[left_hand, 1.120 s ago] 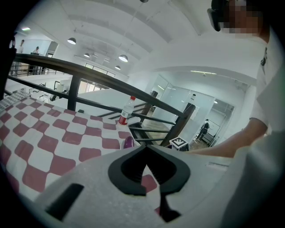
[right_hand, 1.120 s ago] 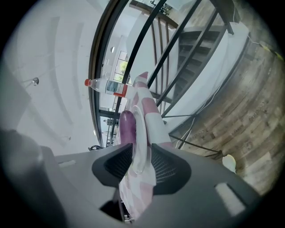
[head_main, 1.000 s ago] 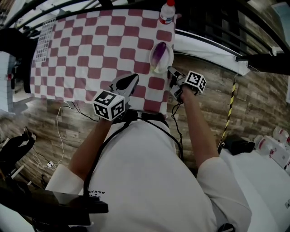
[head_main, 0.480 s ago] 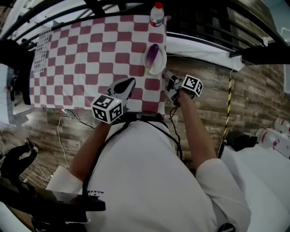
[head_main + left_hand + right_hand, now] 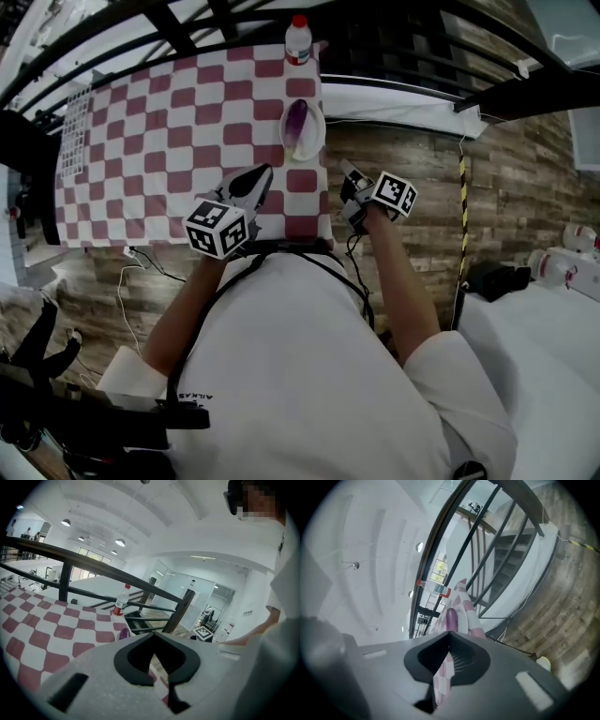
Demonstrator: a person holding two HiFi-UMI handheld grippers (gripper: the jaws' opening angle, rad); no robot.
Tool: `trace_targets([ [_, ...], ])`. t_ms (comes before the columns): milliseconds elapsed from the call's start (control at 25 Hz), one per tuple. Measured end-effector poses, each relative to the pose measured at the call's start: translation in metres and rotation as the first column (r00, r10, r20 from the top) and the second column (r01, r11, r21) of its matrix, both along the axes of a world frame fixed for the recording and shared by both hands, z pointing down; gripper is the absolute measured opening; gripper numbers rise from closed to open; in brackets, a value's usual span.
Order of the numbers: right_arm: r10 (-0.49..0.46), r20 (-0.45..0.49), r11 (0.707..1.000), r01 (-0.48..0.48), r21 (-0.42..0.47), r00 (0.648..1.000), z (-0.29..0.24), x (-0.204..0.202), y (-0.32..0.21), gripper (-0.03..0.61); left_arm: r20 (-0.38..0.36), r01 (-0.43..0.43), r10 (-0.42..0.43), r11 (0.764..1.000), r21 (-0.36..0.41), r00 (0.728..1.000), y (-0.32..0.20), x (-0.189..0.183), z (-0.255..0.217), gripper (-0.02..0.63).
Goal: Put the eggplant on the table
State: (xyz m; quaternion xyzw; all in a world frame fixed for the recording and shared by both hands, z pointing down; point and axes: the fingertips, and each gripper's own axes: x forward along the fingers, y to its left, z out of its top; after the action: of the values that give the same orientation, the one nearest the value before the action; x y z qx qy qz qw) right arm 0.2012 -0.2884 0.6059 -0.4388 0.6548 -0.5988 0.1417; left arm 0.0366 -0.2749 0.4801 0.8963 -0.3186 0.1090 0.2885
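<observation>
The eggplant (image 5: 296,120) lies on a white plate (image 5: 319,133) at the right edge of the checked table (image 5: 169,122), above centre in the head view. A red-capped bottle (image 5: 297,39) stands just beyond it at the top of the frame. The eggplant is on the plate rather than on the cloth itself, so the move the task asks for looks not yet made.

The right gripper (image 5: 345,170) hangs just right of the table's near corner, over the wood floor (image 5: 412,141). Its jaws have just been closing and now meet tip to tip with nothing between them. Its own view looks along the cloth's edge straight at the eggplant. It therefore seems lined up as the hand that will reach in, though the jaws would have to part first.

The left gripper (image 5: 265,172) sits low over the near edge of the cloth, left of the plate and apart from it. Its jaws are also together and empty. It is probably parked there to leave the bare squares beside the plate free as a landing place.
</observation>
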Motion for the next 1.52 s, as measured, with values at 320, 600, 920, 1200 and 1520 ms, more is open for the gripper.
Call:
trace_targets([
  [320,0.043,0.058,0.983,-0.052,0.177,0.997,-0.073,0.000,0.019,0.007,-0.028,-0.024,0.024,1.000,0.008,0.999,0.004,0.004,-0.010,0.000],
  [600,0.092,0.003,0.970,-0.091,0.227,0.996,-0.121,0.008,0.046,0.006,-0.046,-0.046,0.048,0.998,0.030,0.998,0.008,0.005,-0.022,0.000],
  [920,0.113,-0.074,0.934,-0.080,0.349,0.991,-0.166,0.010,0.069,0.006,-0.064,-0.026,0.028,0.999,0.042,0.998,0.006,-0.005,-0.034,0.000],
  [1200,0.067,-0.157,0.904,0.007,0.428,0.985,-0.183,-0.003,0.077,0.006,-0.068,-0.012,0.016,0.998,0.058,0.998,0.004,-0.011,-0.043,0.000],
  [1520,0.052,-0.250,0.886,0.071,0.459,0.967,-0.187,-0.008,0.076,0.006,-0.066,0.005,-0.001,0.998,0.061,0.998,0.003,-0.016,-0.045,0.000],
])
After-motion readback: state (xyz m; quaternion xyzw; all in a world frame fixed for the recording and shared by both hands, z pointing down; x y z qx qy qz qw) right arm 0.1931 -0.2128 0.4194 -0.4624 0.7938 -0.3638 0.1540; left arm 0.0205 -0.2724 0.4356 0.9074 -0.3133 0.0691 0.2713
